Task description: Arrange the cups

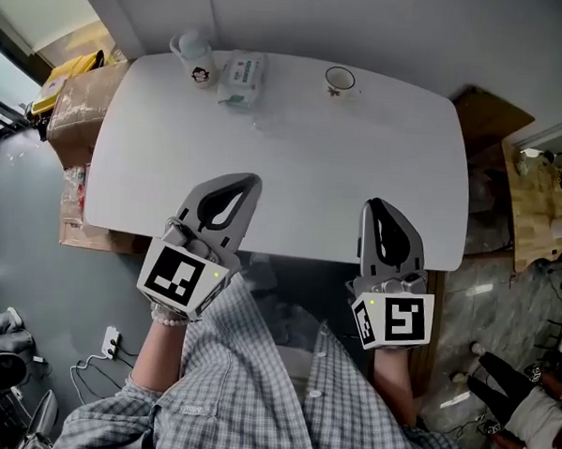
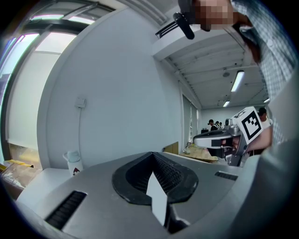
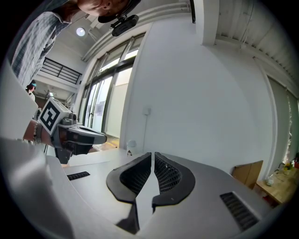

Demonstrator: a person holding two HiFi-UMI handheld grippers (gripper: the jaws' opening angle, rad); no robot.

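At the far left, beside the white table, stands a cardboard box. Along the table's far edge sit three things in a row. First comes a white lidded cup with a small cartoon face on it, near the far left corner. Just to its right lies a pale green pack of wipes, close by, though whether they touch cannot be told. Further right, well apart from the pack, is a small cup with a dark rim, upright with its mouth open to the ceiling.

Both claws hang over the near edge of the table, tips pointing at the far side and well apart from the cups. The left claw is pressed together. Its own view shows the two dark ribbed pads meeting at the tip with nothing between them, and the lidded cup stands off to the left against the wall. The right claw sits a little nearer the person. Its pads are drawn together too — only a thin slit between them, and nothing in it. The person's checked shirt fills the bottom of the head view.
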